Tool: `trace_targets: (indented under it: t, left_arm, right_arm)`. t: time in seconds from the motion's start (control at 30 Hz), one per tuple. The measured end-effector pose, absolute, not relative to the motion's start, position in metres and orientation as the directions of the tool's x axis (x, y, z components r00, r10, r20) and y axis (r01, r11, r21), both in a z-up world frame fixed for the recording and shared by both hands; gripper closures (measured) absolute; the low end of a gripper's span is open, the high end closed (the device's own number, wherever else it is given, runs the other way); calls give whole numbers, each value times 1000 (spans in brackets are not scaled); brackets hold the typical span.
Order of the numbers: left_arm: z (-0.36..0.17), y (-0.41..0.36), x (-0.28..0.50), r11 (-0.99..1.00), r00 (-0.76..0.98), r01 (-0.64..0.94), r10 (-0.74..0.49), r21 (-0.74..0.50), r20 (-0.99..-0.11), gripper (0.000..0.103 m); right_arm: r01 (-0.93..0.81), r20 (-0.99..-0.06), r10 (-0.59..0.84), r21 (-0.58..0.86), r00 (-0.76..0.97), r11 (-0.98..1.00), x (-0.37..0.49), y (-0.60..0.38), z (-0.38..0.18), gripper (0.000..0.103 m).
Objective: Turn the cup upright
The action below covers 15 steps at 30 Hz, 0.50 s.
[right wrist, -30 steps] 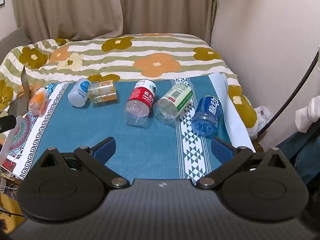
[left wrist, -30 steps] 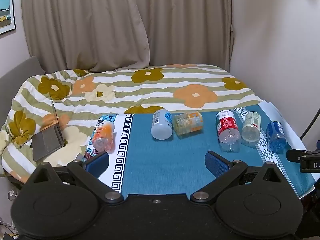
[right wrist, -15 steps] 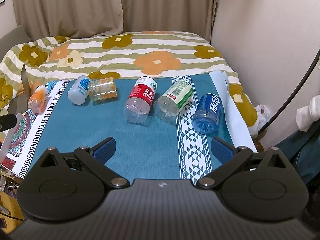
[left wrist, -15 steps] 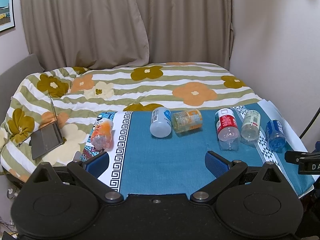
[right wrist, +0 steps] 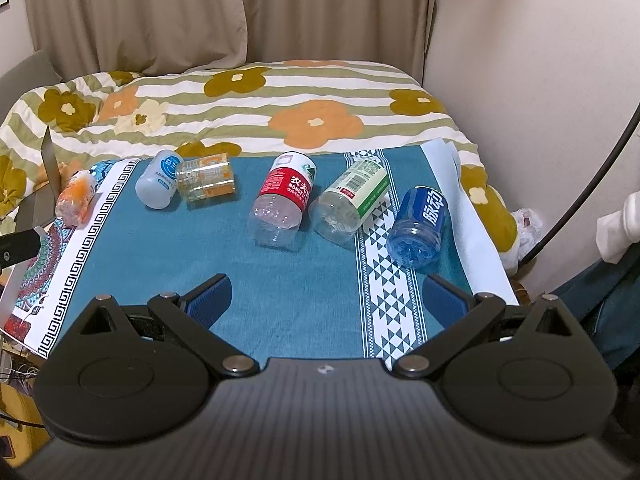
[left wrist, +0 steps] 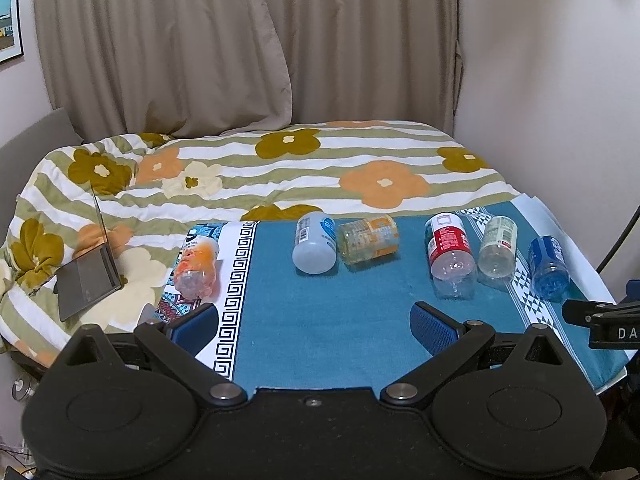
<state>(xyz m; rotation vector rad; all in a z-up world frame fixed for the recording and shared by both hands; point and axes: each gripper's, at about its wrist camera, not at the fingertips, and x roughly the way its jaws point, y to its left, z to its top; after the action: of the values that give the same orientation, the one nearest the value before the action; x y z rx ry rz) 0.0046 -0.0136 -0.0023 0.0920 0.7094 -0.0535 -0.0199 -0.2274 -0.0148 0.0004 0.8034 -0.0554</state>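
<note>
Six cut-off plastic bottle cups lie on their sides on the bench's teal cloth [left wrist: 320, 320]. The orange-wrapped cup [left wrist: 197, 268] lies far left on the white patterned edge. The pale blue cup [left wrist: 315, 244] touches the yellow-labelled clear cup [left wrist: 368, 239]. The red-labelled clear cup [right wrist: 282, 202], the green-labelled clear cup [right wrist: 349, 201] and the dark blue cup [right wrist: 418, 226] lie to the right.

The left claw [left wrist: 314, 322] hangs over the near edge, its blue pads wide apart and holding nothing. The right claw [right wrist: 326, 300] is the same.

The grey laptop [left wrist: 86, 276] on the flowery bed quilt [left wrist: 360, 168] shows well only from the left view. Only the right view lets me read the labels.
</note>
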Motion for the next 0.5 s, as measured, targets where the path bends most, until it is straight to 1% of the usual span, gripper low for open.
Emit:
trace_targets:
  t: [0.5]
  left_arm:
    - [-2,-17,8,994,753,86,-20,69,-657,0]
  right_arm:
    - [54,-724,-54,-23,688,998,-18,-227,-21,0]
